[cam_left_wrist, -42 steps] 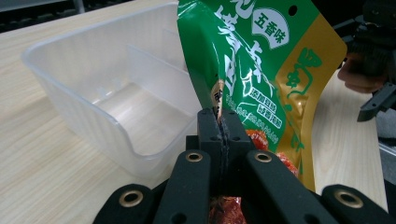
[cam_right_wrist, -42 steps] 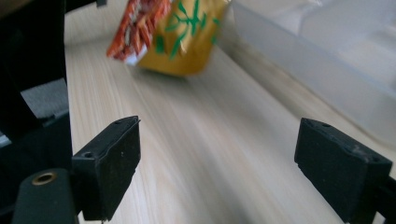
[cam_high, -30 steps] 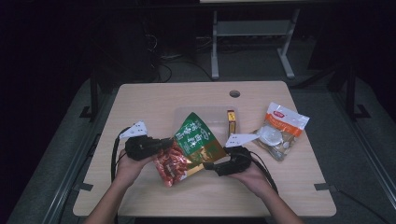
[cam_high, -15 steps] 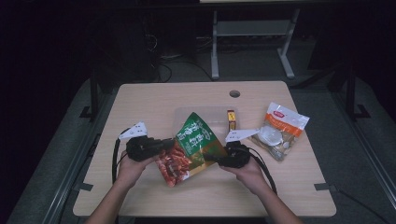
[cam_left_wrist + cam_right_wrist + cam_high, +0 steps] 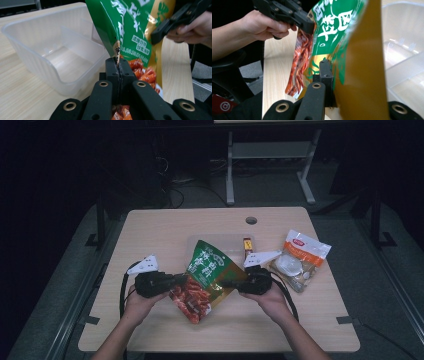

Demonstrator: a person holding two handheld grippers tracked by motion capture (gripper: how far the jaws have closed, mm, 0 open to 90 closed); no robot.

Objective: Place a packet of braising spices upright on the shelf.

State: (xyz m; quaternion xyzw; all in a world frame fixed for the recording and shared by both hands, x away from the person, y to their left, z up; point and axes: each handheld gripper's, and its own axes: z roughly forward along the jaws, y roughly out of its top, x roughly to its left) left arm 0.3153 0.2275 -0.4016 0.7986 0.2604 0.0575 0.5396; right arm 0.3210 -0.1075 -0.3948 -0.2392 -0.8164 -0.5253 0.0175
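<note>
I have the green snack bag [image 5: 206, 277] pinched from both sides, lifted off the table [image 5: 165, 230] at the lower middle of the high view. My left tongs [image 5: 176, 281] are clamped shut on the bag's left edge; in the left gripper view the two black jaws meet with the foil seam squeezed between them. My right tongs [image 5: 231, 283] have just been closing and now grip the bag's right edge, the pack wrapped over the jaw in the right gripper view.

The bag hangs between the two tongs, its long axis running from the upper middle of the frame down toward my body, printed face up and tilted. The clear plastic tub [image 5: 50, 53] lies just beyond the bag, toward the top of the frame, its mouth facing up. Both hands are about equally near to it, so I judge the coming move as a carry of the bag forward over the tub's rim.

Off to the right rests an orange-and-white packet [image 5: 300, 260], well apart from my work.
</note>
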